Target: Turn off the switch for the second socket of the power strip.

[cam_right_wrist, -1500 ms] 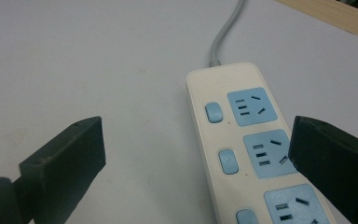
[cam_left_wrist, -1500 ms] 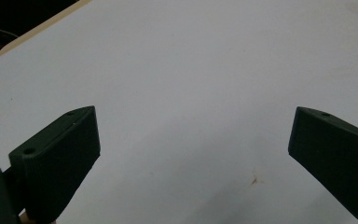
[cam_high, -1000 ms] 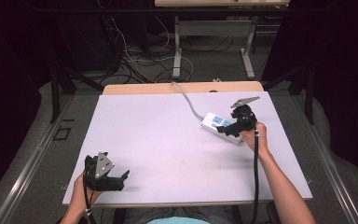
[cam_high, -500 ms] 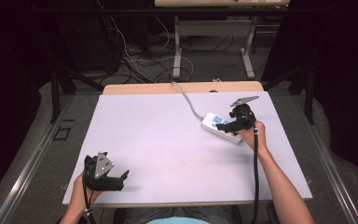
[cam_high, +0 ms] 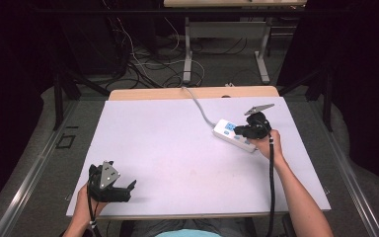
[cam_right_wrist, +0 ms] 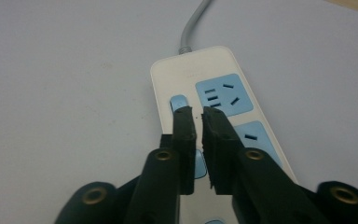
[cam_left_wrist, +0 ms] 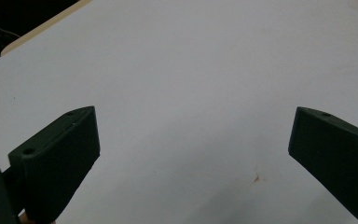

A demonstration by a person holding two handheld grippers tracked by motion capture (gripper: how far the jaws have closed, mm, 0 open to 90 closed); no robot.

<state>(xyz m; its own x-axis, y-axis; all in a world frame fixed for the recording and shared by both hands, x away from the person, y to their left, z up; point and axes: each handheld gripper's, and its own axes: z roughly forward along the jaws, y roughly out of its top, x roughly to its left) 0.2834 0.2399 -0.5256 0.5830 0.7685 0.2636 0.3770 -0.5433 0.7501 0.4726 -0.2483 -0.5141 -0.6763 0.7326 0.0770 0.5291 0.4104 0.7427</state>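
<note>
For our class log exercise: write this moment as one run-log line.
right hand-held gripper: just closed, empty, tips at power strip switch | left hand-held gripper: open, idle over table

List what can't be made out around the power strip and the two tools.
- Power strip, right gripper view: near end hidden behind the right tool; whether the tips touch the blue switch is unclear.
- High view: its sockets are too small to read.
- Cord: plug end lost past the table's far edge.
</note>
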